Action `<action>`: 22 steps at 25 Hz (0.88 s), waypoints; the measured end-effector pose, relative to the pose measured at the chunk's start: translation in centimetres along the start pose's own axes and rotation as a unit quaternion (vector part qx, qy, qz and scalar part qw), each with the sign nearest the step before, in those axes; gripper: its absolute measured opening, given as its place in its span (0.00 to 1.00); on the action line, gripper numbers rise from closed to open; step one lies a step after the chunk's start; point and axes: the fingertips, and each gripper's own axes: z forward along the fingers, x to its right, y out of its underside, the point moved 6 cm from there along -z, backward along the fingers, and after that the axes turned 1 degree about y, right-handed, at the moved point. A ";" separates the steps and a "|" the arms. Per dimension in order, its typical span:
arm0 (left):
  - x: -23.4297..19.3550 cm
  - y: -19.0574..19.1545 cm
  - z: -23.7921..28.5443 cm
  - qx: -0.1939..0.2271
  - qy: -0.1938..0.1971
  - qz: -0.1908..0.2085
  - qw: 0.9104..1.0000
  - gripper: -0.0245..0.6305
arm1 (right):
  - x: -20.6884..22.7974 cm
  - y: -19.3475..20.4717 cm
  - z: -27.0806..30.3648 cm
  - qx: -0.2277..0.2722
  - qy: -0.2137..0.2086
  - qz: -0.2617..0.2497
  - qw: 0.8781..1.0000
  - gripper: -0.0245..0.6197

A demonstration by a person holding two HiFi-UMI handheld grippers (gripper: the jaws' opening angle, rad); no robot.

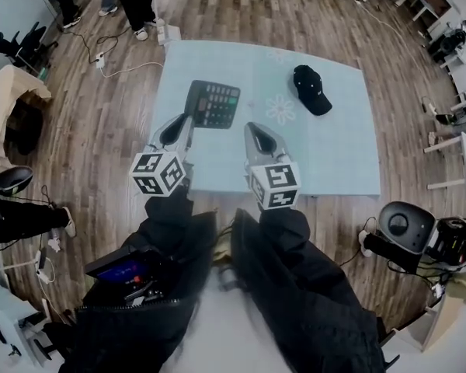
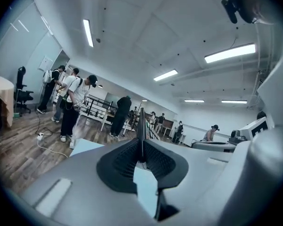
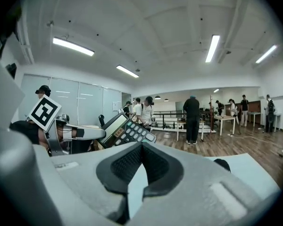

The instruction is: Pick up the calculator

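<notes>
The black calculator (image 1: 213,103) with grey keys is over the far left part of the pale blue table (image 1: 334,158). My left gripper (image 1: 187,121) is shut on the calculator's near left edge. In the left gripper view only the calculator's thin edge (image 2: 141,126) shows, standing up between the closed pads. In the right gripper view the calculator (image 3: 127,131) is tilted, keys towards me, with the left gripper (image 3: 92,133) holding it from the left. My right gripper (image 1: 256,130) hovers just right of the calculator, apart from it. The right gripper (image 3: 140,147) is shut with nothing in it.
A black cap (image 1: 311,88) lies on the table's far right part and shows as a dark shape, the cap (image 3: 221,164), in the right gripper view. Several people (image 1: 136,2) stand beyond the table's far left corner. Cables (image 1: 101,57) trail over the wooden floor, and office chairs (image 1: 400,224) stand nearby.
</notes>
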 end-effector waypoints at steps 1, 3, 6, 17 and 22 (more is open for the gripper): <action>0.3 -0.8 -0.1 0.010 0.002 0.006 1.000 0.10 | 0.1 -0.7 -0.2 0.012 0.002 -0.004 1.000 0.04; 0.9 -2.2 -0.2 0.029 0.005 0.017 0.999 0.10 | 0.3 -2.1 -0.4 0.035 0.009 -0.012 0.999 0.04; 1.8 -3.8 -0.3 0.052 0.008 0.031 0.998 0.10 | 0.7 -4.0 -0.9 0.070 0.018 -0.019 0.997 0.04; 4.5 -7.5 -0.7 0.099 0.022 0.060 0.993 0.10 | 1.4 -8.0 -2.1 0.135 0.038 -0.027 0.990 0.04; 4.8 -7.6 -1.0 0.105 0.025 0.063 0.992 0.10 | 1.0 -8.1 -2.4 0.145 0.038 -0.033 0.988 0.04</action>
